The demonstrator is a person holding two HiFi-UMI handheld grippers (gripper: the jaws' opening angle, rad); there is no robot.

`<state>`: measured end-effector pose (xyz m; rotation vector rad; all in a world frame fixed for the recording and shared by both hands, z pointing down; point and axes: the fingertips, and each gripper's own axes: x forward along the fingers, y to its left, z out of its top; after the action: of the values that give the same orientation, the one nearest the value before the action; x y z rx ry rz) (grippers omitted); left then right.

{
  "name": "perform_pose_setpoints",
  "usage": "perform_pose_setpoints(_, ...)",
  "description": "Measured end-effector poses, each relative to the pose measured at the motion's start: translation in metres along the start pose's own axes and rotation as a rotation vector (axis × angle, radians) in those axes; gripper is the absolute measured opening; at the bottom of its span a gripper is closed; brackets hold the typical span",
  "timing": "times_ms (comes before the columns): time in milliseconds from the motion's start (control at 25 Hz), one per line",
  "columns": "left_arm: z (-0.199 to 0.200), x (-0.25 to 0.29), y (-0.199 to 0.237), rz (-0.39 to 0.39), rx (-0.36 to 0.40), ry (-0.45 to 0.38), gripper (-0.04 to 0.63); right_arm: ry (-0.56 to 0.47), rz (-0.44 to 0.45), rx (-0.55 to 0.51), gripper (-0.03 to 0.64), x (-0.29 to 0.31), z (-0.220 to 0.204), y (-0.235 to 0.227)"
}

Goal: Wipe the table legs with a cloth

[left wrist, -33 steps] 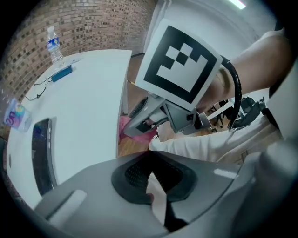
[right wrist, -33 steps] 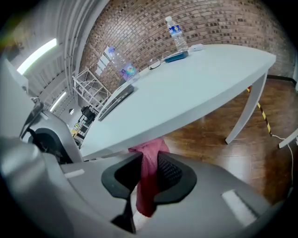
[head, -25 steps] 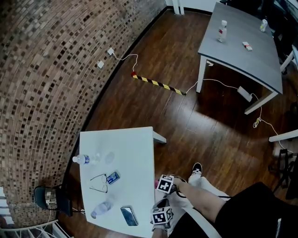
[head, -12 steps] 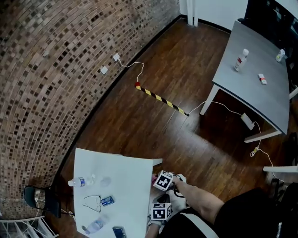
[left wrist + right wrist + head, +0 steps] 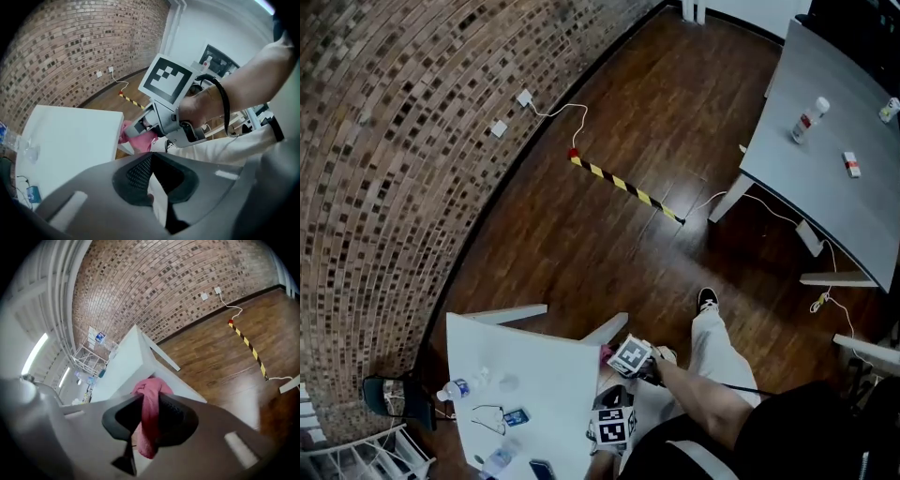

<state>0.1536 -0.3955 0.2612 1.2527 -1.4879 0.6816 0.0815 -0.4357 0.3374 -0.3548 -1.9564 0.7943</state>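
1. At the lower left of the head view, we see the white table (image 5: 534,375). Two of its legs show at its far edge, and the nearer leg (image 5: 607,329) slants toward the middle of the frame.
2. We find the right gripper (image 5: 150,416) clamped on the pink cloth (image 5: 151,392), which bunches above the jaws and hangs down between them.
3. In the centre of the right gripper view, the bunched cloth sits right at that leg, below the tabletop's corner. We cannot tell whether it presses on it.
4. We see the left gripper (image 5: 151,190) with its jaws together and nothing between them. It is just beside the table's edge, apart from the cloth.
5. We also note a water bottle (image 5: 455,387) and a pair of glasses (image 5: 490,419) on the tabletop, toward the frame's left.
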Motion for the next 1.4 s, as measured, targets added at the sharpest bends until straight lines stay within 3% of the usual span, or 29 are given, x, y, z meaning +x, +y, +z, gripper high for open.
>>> perform_pose_setpoints(120,-0.001,-0.013,0.002,0.036,-0.059,0.035,0.002,-0.039,0.048,0.062,0.06,0.0,0.013,0.006)
perform_pose_setpoints(320,0.009,0.021,0.004,0.106,-0.164,-0.039,0.002,-0.148,0.155,0.11,0.06,0.018,0.031,-0.016)
perform_pose_setpoints(440,-0.006,0.041,0.003,0.105,-0.189,-0.027,0.002,-0.194,0.217,0.185,0.06,0.033,0.018,-0.016)
perform_pose_setpoints(560,-0.017,0.065,-0.006,0.063,-0.162,-0.003,0.002,-0.242,0.238,0.217,0.061,0.044,0.016,-0.021)
perform_pose_setpoints(720,-0.027,0.097,-0.002,0.095,-0.147,-0.01,0.002,-0.296,0.231,0.28,0.066,0.048,0.014,-0.046)
perform_pose_setpoints(880,-0.046,0.123,0.007,0.127,-0.201,0.007,0.002,-0.325,0.199,0.353,0.066,0.067,0.005,-0.069)
perform_pose_setpoints(1080,-0.055,0.156,0.031,0.182,-0.326,-0.029,0.002,-0.313,0.084,0.525,0.064,0.106,-0.009,-0.122)
perform_pose_setpoints(1400,-0.085,0.232,0.061,0.234,-0.385,-0.06,0.002,-0.297,-0.01,0.804,0.064,0.178,-0.048,-0.202)
